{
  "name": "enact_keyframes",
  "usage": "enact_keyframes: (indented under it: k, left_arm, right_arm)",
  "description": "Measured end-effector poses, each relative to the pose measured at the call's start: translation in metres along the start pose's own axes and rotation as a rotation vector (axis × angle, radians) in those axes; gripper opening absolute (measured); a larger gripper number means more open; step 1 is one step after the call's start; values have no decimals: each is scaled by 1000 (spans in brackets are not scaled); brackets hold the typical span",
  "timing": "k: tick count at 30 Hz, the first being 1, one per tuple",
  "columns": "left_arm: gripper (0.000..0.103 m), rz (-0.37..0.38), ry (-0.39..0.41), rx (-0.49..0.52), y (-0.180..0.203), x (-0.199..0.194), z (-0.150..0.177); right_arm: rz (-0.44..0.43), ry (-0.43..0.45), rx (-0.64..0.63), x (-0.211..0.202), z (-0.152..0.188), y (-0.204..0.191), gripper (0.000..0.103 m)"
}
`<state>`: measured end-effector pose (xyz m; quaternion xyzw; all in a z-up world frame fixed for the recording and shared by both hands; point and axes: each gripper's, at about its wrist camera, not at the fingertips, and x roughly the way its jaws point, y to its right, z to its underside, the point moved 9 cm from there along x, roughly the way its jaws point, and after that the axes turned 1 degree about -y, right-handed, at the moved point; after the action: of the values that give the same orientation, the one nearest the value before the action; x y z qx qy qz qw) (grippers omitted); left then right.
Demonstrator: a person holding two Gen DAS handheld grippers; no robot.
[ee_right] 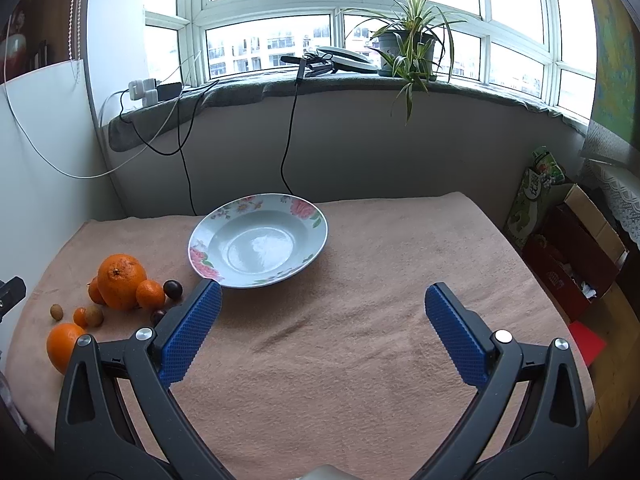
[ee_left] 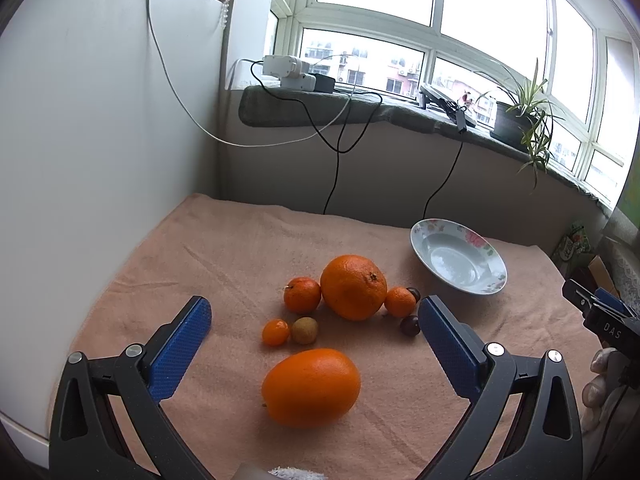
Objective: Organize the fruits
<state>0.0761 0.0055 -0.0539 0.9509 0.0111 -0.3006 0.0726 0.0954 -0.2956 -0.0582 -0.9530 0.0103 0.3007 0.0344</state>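
Though near, plate (ee_right: 256, 240) (fruit-free)

Between the jaws of the left gripper (ee_left: 316, 316), whose pads (ee_left: 180, 350) are blue with a dotted texture on black arms, an oval orange fruit (ee_left: 311, 387) is seen. Beyond it, a large orange (ee_left: 353, 287), two small orange mandarins (ee_left: 302, 294) and a tan-brown round fruit (ee_left: 304, 330) are shown, with a dark purple-brown fruit (ee_left: 410, 325) by the right jaw. All is laid on a salmon-pink cloth (ee_right: 340, 340). Past the left jaw of the right gripper (ee_right: 324, 312), equally blue-padded, a pale blue-white plate (ee_right: 316, 216) is seen, its rim patterned with pink flowers and green leaves.
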Motion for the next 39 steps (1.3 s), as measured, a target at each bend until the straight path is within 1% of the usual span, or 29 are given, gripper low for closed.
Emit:
enact_keyframes:
  k: [4, 12, 17, 22, 30, 34, 37, 39]
  left_arm:
    - [103, 0, -6, -9, -6, 1, 2]
    - [103, -7, -33, -42, -22, 5, 10]
    - [103, -12, -64, -70, -35, 9, 20]
    - [103, -3, -95, -92, -43, 12, 32]
    - [102, 53, -151, -141, -48, 16, 48]
    - [102, 94, -185, -171, -46, 19, 58]
    - [101, 116, -204, -174, -43, 20, 65]
    - [97, 131, -217, -176, -41, 21, 69]
  right_arm:
    - [-8, -6, -5, 2, 2, -5, 103]
    - [-61, -38, -25, 13, 6, -21, 103]
    - [-109, -65, -38, 21, 9, -35, 103]
    - [-173, -88, -65, 28, 11, -58, 103]
    - [-319, -144, -112, 34, 23, -103, 103]
    - [-441, -217, -105, 38, 34, -129, 103]
    - [-515, -265, -104, 40, 42, -148, 103]
    - [-555, -289, -111, 40, 46, -161, 103]
